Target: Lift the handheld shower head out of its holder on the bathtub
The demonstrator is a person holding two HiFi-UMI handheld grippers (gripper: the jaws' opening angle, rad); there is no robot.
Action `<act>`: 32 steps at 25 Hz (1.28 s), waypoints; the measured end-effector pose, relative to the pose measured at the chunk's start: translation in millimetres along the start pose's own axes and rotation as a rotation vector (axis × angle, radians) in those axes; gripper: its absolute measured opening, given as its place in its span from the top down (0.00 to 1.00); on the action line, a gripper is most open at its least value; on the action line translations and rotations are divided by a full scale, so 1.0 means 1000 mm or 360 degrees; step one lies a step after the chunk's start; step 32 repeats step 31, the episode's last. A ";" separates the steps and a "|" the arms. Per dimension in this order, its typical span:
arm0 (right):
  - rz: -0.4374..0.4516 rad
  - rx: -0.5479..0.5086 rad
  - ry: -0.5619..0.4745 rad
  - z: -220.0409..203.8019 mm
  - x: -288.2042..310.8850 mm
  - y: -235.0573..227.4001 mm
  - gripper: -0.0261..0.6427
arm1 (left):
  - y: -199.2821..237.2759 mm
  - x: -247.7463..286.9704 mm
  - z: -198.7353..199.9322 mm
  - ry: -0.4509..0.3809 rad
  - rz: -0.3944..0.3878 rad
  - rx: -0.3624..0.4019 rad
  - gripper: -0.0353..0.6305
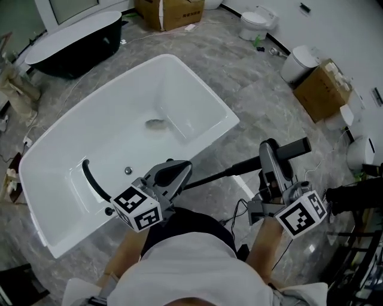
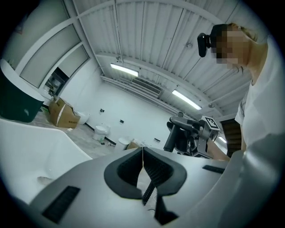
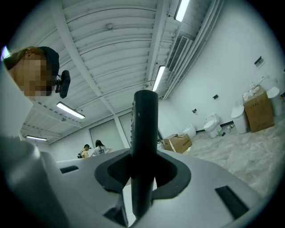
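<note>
My right gripper (image 1: 272, 152) (image 3: 143, 165) is shut on the black handheld shower head (image 1: 294, 147) (image 3: 145, 129), whose handle stands upright between the jaws in the right gripper view. It hangs off the white bathtub's (image 1: 209, 98) near right side, and its black hose (image 1: 215, 175) runs left toward my left gripper (image 1: 181, 172) (image 2: 142, 156). That one is shut, pads meeting with nothing between them, above the tub's near rim. A curved black slot (image 1: 91, 179) and a chrome knob (image 1: 127, 171) sit on the tub's deck. The left gripper view shows the right gripper (image 2: 189, 133) across from it.
A black bathtub (image 1: 72, 42) stands at the far left. Cardboard boxes (image 1: 170, 12) (image 1: 323, 89) and white toilets (image 1: 257, 21) (image 1: 299, 63) line the marble floor's far and right sides. Two people (image 3: 93, 150) stand far off. The drain (image 1: 157, 124) is in the tub's bottom.
</note>
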State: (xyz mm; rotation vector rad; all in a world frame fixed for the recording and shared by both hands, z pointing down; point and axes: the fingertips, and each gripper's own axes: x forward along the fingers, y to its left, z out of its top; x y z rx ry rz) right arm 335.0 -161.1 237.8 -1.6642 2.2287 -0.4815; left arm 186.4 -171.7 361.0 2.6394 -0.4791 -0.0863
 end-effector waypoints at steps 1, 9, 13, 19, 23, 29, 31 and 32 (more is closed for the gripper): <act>-0.0014 -0.0003 0.0004 -0.002 -0.002 -0.004 0.78 | -0.001 0.006 -0.003 0.0014 -0.0023 -0.0008 0.93; -0.0056 0.0004 -0.0009 -0.005 -0.006 -0.020 0.78 | -0.004 0.033 -0.011 0.0055 -0.0113 -0.0039 0.93; -0.0072 -0.0006 0.0008 -0.008 -0.003 -0.023 0.78 | 0.000 0.035 -0.013 0.0067 -0.0104 -0.0050 0.93; -0.0062 -0.0013 0.0011 -0.006 -0.002 -0.025 0.78 | -0.002 0.035 -0.014 0.0057 -0.0090 -0.0059 0.93; -0.0061 -0.0048 0.0023 -0.002 0.001 -0.034 0.78 | -0.001 0.043 -0.013 0.0064 -0.0055 -0.0045 0.93; -0.0071 -0.0054 0.0024 -0.004 0.006 -0.033 0.79 | 0.005 0.032 -0.012 0.0049 -0.0020 -0.0068 0.93; -0.0064 -0.0064 0.0019 -0.005 0.008 -0.027 0.78 | 0.007 0.025 -0.011 0.0029 -0.0017 -0.0092 0.93; -0.0064 -0.0064 0.0019 -0.005 0.008 -0.027 0.78 | 0.007 0.025 -0.011 0.0029 -0.0017 -0.0092 0.93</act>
